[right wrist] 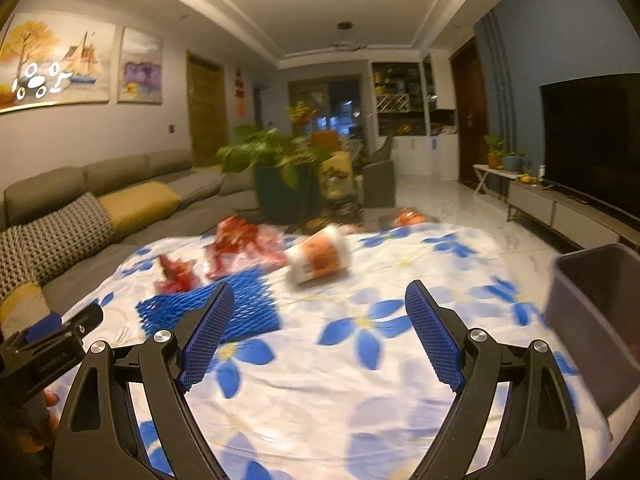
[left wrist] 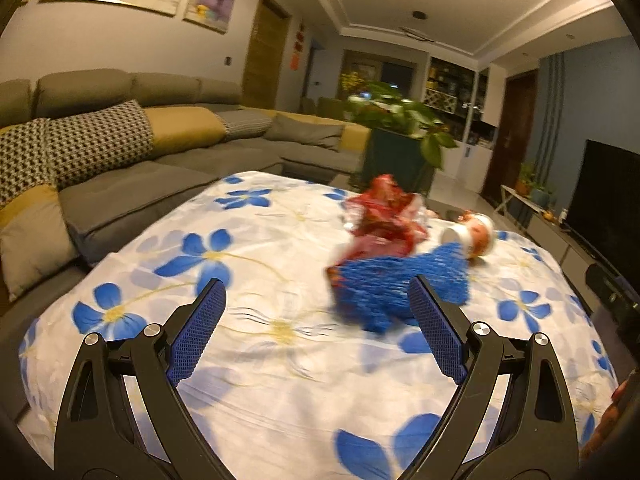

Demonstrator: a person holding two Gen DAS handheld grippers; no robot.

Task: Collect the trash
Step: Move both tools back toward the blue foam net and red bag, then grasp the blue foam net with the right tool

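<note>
Table: white cloth (left wrist: 256,400) with blue flowers, blue foam net (right wrist: 240,304) and red wrappers (right wrist: 236,248) on it.
Room: grey sofa (left wrist: 160,168), dark television (right wrist: 592,140).
Grippers: left gripper (left wrist: 318,316) and right gripper (right wrist: 320,320), fingers apart, empty.

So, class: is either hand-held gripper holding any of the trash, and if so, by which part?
Nothing is held. The left hand-held gripper and the right hand-held gripper are both open above the floral cloth, with nothing between their fingers.

Lighting: dim, warm, from the ceiling cove above me. Motion blur smears the blue foam net (left wrist: 400,280), red wrappers (right wrist: 236,248) and cup (right wrist: 320,258); my fingers (left wrist: 196,332) stay sharp. Fisheye bends edges; corners vignette black.
</note>
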